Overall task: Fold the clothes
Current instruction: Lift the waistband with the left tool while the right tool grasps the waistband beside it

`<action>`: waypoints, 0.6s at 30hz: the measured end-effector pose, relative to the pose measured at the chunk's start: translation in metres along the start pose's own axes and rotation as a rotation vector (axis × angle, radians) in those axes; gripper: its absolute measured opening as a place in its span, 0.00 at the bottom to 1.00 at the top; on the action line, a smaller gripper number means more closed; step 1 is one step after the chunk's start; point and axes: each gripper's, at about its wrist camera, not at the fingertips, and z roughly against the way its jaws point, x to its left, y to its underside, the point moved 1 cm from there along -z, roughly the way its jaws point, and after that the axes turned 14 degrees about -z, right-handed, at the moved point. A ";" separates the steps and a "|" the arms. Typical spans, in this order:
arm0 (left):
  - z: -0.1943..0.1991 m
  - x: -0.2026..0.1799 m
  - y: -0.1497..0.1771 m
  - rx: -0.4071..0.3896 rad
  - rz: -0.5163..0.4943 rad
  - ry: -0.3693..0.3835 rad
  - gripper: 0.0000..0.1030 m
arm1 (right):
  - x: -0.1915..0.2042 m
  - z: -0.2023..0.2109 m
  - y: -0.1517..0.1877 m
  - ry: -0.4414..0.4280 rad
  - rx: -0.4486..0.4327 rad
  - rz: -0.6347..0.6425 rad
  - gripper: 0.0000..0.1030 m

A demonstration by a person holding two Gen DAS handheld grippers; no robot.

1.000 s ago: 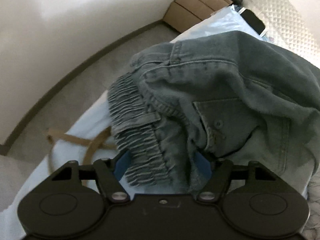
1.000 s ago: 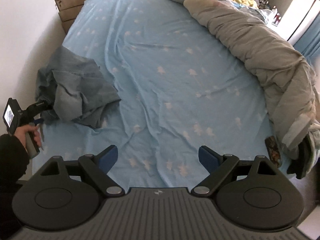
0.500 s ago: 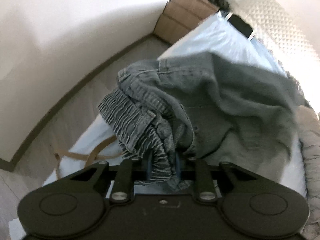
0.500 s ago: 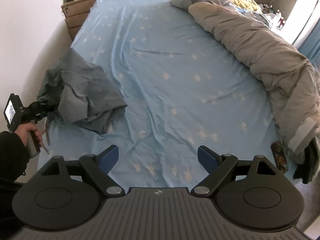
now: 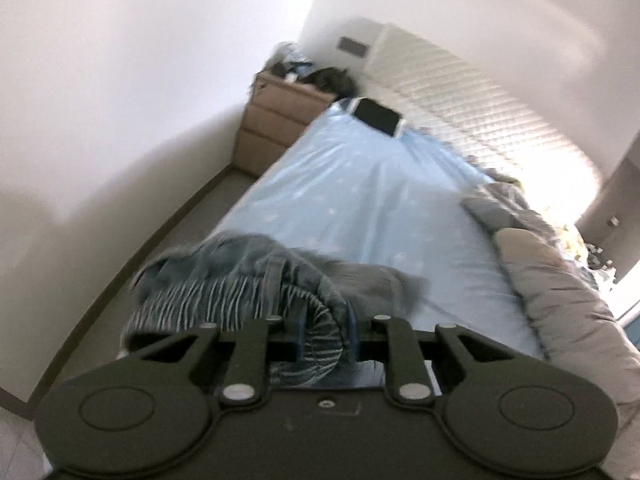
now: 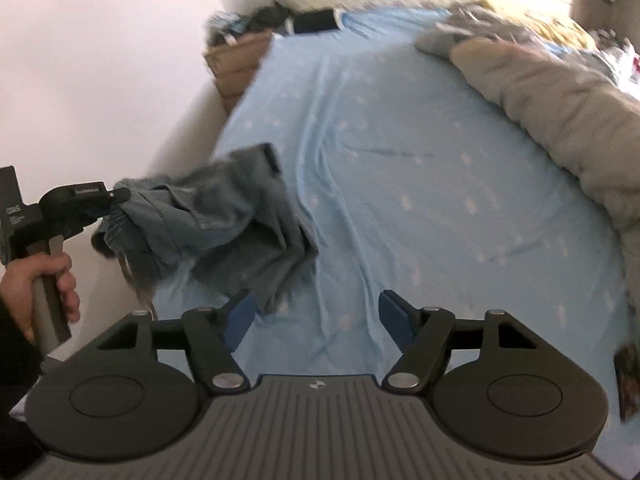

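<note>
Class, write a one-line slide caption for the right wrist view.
Left gripper lifts denim garment off blue sheet; right gripper, nothing between its closing jaws.

Motion blur smears the denim garment (image 5: pixel 248 280) ahead of the left gripper (image 5: pixel 323 330), whose pads vanish inside its bunched waistband. Right of the right gripper (image 6: pixel 316 316), the grey duvet (image 6: pixel 560 108) runs off-frame.

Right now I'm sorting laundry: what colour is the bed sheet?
Light blue bed sheet with small pale stars; right wrist view.
</note>
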 end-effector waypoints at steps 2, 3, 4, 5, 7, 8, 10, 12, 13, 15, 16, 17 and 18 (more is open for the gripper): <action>0.007 -0.036 0.003 0.017 -0.008 0.019 0.14 | -0.015 0.004 -0.007 -0.030 -0.017 0.021 0.52; 0.006 -0.054 0.005 0.031 -0.008 0.030 0.14 | -0.023 0.005 -0.011 -0.045 -0.025 0.031 0.51; 0.003 -0.070 0.007 0.044 -0.017 0.039 0.14 | -0.032 0.006 -0.013 -0.061 -0.028 0.038 0.50; -0.002 -0.083 0.013 0.061 -0.024 0.043 0.15 | -0.042 0.007 -0.015 -0.077 -0.029 0.044 0.49; -0.014 -0.107 0.030 0.110 -0.005 0.057 0.15 | -0.063 0.006 -0.016 -0.107 -0.016 0.056 0.48; -0.024 -0.115 0.039 0.147 0.025 0.064 0.15 | -0.072 0.004 -0.016 -0.112 -0.004 0.065 0.47; -0.041 -0.123 0.053 0.197 0.053 0.065 0.06 | -0.087 -0.002 -0.013 -0.117 0.023 0.086 0.47; -0.047 -0.129 0.068 0.215 0.057 0.070 0.06 | -0.101 -0.007 -0.011 -0.120 0.049 0.104 0.47; -0.050 -0.131 0.074 0.232 0.054 0.067 0.07 | -0.107 -0.009 -0.009 -0.123 0.062 0.110 0.47; -0.054 -0.131 0.084 0.284 0.051 0.052 0.09 | -0.118 -0.014 -0.004 -0.130 0.086 0.117 0.47; -0.056 -0.129 0.086 0.303 0.061 0.045 0.10 | -0.123 -0.016 -0.002 -0.130 0.098 0.117 0.47; -0.055 -0.127 0.089 0.313 0.065 0.037 0.16 | -0.127 -0.018 0.001 -0.127 0.110 0.113 0.47; -0.051 -0.124 0.094 0.328 0.066 0.026 0.20 | -0.130 -0.020 0.003 -0.127 0.120 0.111 0.47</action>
